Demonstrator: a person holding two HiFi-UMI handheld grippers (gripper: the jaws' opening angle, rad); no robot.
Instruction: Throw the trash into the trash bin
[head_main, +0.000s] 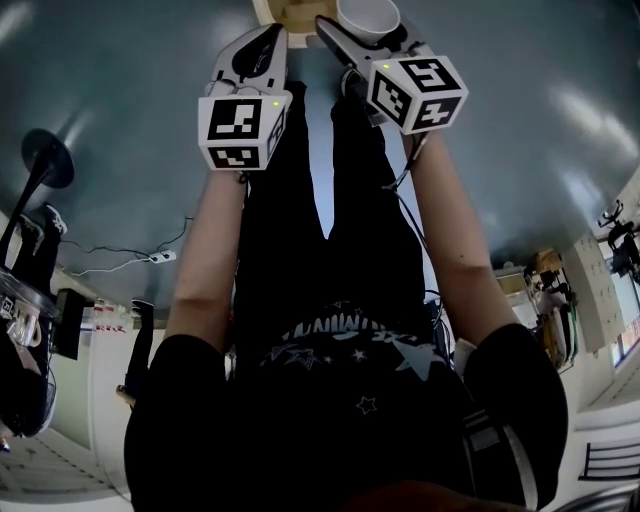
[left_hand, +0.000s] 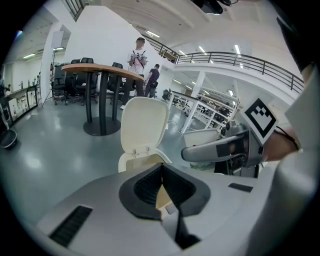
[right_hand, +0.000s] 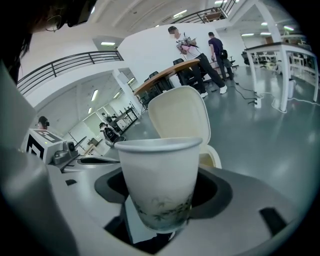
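The paper cup (right_hand: 159, 170) stands upright between the jaws of the right tongs (right_hand: 162, 186), which grip it by its lower half; its mouth faces up and a faint green print runs round its base. In the head view the cup sits at the far end of those tongs, right beside the trash bin (head_main: 290, 14). The bin is cream-coloured and stands on the grey floor (left_hand: 45, 150) just beyond both tongs. Its lid (left_hand: 146, 124) is swung up and open, and the cup is still outside it.

The left tongs (left_hand: 162, 172) are closed, their dark pads meeting at the tips with nothing held between them. They point at the open bin, side by side with the right tongs and a little apart from them. Each bears a white cube (head_main: 243, 128) with black square markers.

Far behind the bin stands a round table (left_hand: 100, 70) on dark legs with black chairs around it, and two people (left_hand: 137, 57) stand at its far side.
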